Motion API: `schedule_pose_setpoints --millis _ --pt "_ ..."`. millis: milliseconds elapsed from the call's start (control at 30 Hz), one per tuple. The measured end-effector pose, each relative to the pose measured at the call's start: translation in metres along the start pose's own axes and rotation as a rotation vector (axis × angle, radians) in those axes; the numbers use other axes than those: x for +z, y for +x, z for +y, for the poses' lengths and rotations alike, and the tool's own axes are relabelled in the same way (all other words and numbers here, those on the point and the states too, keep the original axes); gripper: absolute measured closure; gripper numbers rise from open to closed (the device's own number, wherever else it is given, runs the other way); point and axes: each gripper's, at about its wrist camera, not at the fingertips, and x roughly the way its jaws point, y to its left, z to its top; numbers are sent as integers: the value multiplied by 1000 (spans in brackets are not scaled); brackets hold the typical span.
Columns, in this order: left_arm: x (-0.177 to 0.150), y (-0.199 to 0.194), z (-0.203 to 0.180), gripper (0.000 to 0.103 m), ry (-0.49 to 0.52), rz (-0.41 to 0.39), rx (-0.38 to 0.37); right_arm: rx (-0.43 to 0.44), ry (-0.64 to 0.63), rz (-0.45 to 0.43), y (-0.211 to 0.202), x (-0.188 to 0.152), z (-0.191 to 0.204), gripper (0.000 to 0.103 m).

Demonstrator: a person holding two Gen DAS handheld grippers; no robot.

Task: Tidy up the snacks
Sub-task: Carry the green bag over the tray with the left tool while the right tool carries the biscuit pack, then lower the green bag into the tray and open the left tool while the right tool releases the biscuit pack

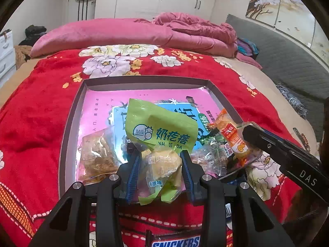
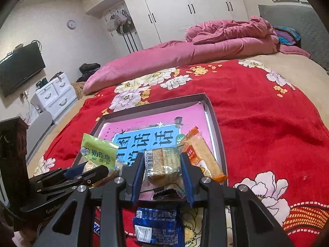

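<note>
My left gripper [image 1: 160, 164] is shut on a green milk-snack packet [image 1: 160, 129], which stands up between the blue pads over the near edge of the tray [image 1: 144, 80]. The tray is a shallow grey-rimmed box with a pink and blue liner, lying on the red blanket. My right gripper [image 2: 162, 164] is shut on a clear-wrapped biscuit packet [image 2: 164, 160] with a barcode, held over the tray's near right corner. An orange packet [image 2: 203, 160] lies in the tray just right of it. In the right wrist view the left gripper [image 2: 86, 175] with its green packet [image 2: 98, 154] shows at the left.
A brown snack packet [image 1: 96, 156] and a clear packet with green bits [image 1: 209, 152] lie in the tray. A Snickers bar [image 1: 176, 241] and a blue packet [image 2: 158, 224] lie on the blanket near me. Pink bedding [image 1: 133, 35] is piled beyond the tray.
</note>
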Motion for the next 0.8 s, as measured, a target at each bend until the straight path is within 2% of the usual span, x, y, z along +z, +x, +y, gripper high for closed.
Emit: schedule_pose_setpoints --millis 800 --pt "0 14 0 63 -14 29 -12 -29 -3 62 34 3 -1 68"
